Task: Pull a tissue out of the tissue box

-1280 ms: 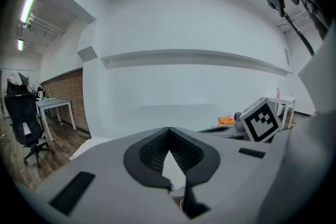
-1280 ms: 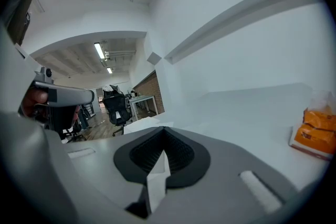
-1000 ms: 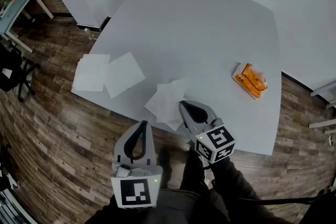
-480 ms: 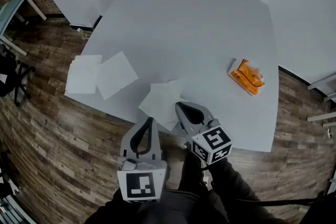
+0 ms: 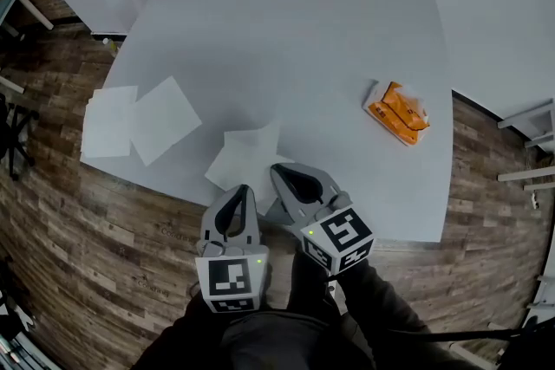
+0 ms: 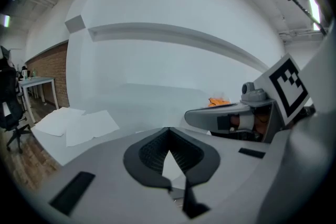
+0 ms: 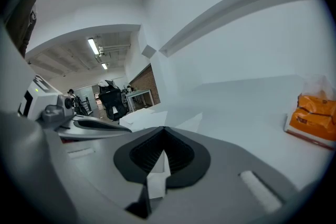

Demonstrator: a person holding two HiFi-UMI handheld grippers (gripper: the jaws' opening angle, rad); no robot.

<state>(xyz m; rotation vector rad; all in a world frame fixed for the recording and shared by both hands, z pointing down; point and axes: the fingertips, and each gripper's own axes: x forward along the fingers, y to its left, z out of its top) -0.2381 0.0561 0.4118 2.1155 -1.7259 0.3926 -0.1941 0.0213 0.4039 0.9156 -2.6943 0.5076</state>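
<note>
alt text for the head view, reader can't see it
A white table seen from steeply above, with two hand-held grippers at its near edge: the right gripper at a loose tissue, the left gripper beside it. At the left edge lie two more tissues; an orange tissue pack sits right.

Dim, even light; soft shadows; strong fisheye warp (edges vignetted black).

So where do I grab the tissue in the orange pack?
Pinch the pale tuft poking up from the orange tissue pack, coming down from above. The pack lies flat on the table, and that tuft is its only raised, loose part.
</note>
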